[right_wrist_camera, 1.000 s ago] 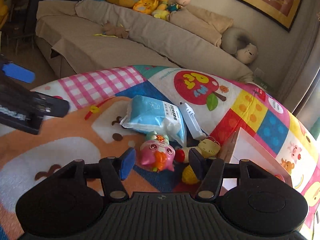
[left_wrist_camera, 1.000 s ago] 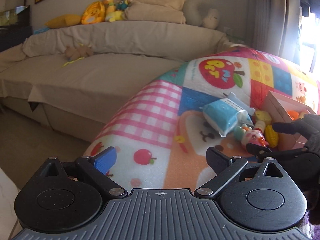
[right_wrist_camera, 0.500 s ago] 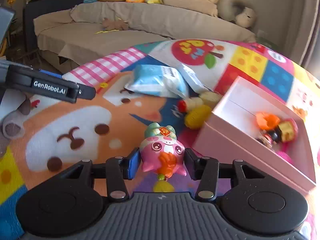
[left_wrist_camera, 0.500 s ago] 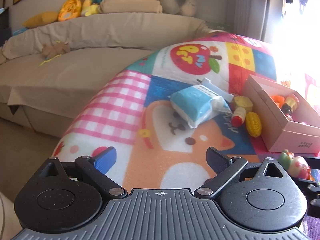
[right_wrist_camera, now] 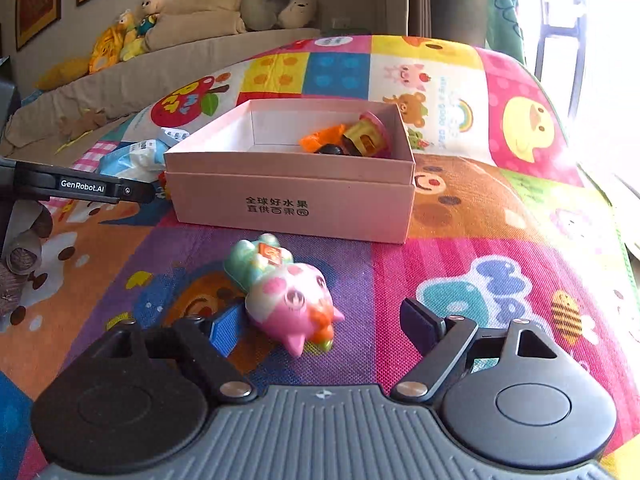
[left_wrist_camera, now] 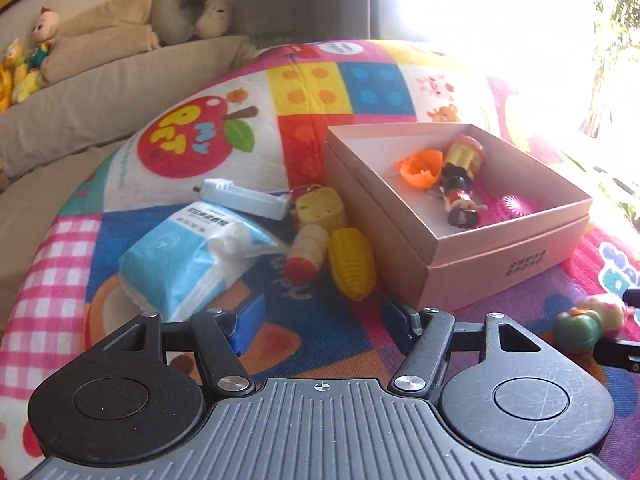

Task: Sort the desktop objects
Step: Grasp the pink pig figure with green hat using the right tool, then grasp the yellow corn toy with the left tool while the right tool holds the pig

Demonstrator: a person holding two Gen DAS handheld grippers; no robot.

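Observation:
A pink box (left_wrist_camera: 504,256) (right_wrist_camera: 292,204) stands on the colourful mat and holds an orange toy (left_wrist_camera: 420,166), a doll (left_wrist_camera: 460,184) and a pink item. My right gripper (right_wrist_camera: 324,322) is open; the pink and green pig toy (right_wrist_camera: 286,296) lies on its side on the mat between the fingers, in front of the box. The pig toy also shows at the right edge of the left wrist view (left_wrist_camera: 592,320). My left gripper (left_wrist_camera: 324,312) is open and empty, near a blue tissue pack (left_wrist_camera: 188,260), a yellow doll (left_wrist_camera: 316,220) and a toy corn (left_wrist_camera: 354,264).
A white slim device (left_wrist_camera: 244,198) lies behind the tissue pack. A beige sofa (right_wrist_camera: 160,64) with plush toys runs behind the mat. Bright window light washes out the right side. My left gripper's finger (right_wrist_camera: 84,188) shows at the left of the right wrist view.
My right gripper carried the pig toy to the front of the box and opened; the toy now lies on the mat. My left gripper swung right toward the box.

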